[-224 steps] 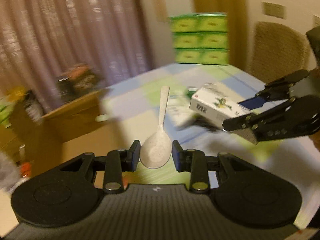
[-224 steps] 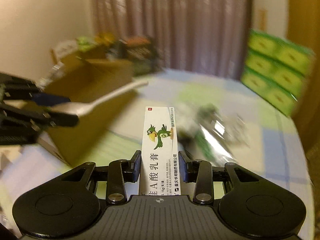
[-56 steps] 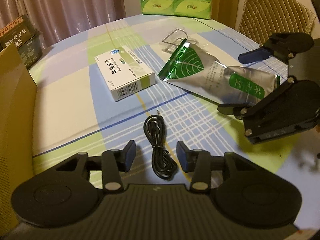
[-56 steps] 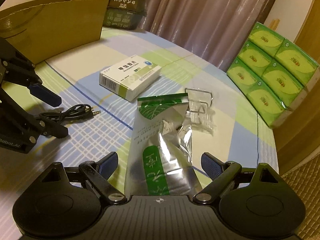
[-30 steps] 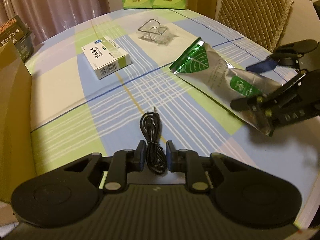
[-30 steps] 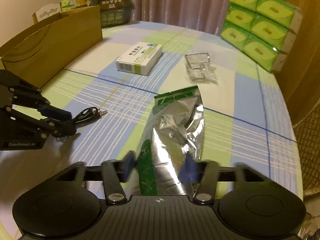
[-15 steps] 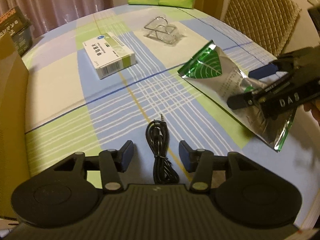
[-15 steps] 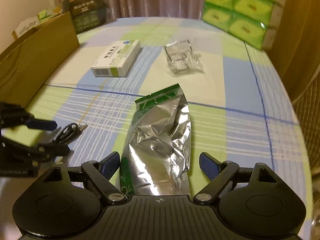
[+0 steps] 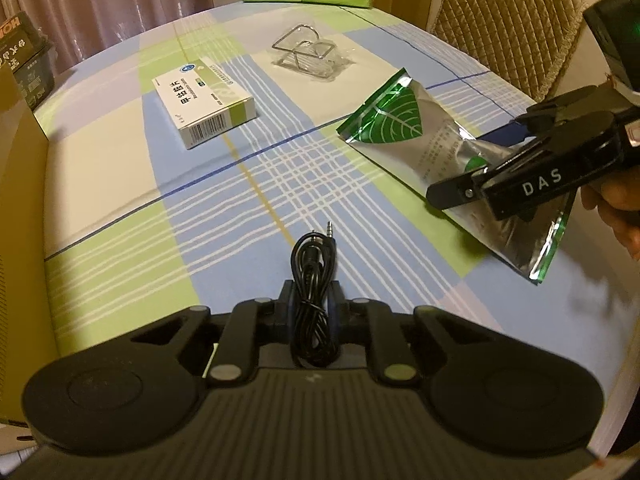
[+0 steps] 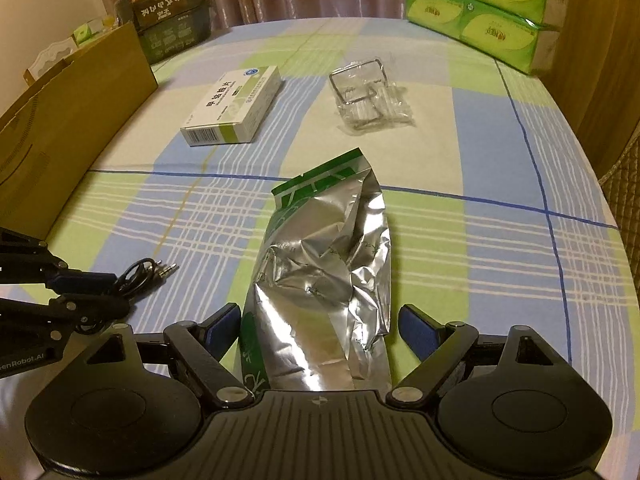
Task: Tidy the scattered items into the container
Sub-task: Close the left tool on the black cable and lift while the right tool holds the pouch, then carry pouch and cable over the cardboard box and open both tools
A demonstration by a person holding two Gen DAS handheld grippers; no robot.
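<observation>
since half a second ago the left gripper (image 9: 311,300) has closed: its two fingers now pinch the coiled black cable (image 9: 314,276) at the bottom middle of the left wrist view, where they had stood wide apart on either side of it. the cable's loop and its metal plug stick out ahead of the fingers, over the checked cloth of the bench (image 9: 120,168).

the right gripper (image 10: 316,326) is wide open as before, its blue-padded fingers (image 10: 218,326) spread to either side of the foil pouch (image 10: 324,276), which lies between them and runs up the middle of the right wrist view. the left pad sits just beside the pouch's edge; i cannot tell whether it touches. in the left wrist view the same gripper shows at the right edge, over the crinkled lower end of the pouch, whose green leaf-printed top points toward the frame's centre.

a white and green medicine box (image 10: 232,106) lies flat on the bench at upper left of centre in the right wrist view, well apart from the pouch. a wire rack in a clear bag (image 10: 370,94) lies to its right, near the top middle. the cardboard box (image 10: 68,128) stands along the left edge, its brown wall rising beside the bench. green tissue packs (image 10: 480,4) are stacked at upper right, and a woven chair back (image 9: 504,20) shows at upper right of the left wrist view.
</observation>
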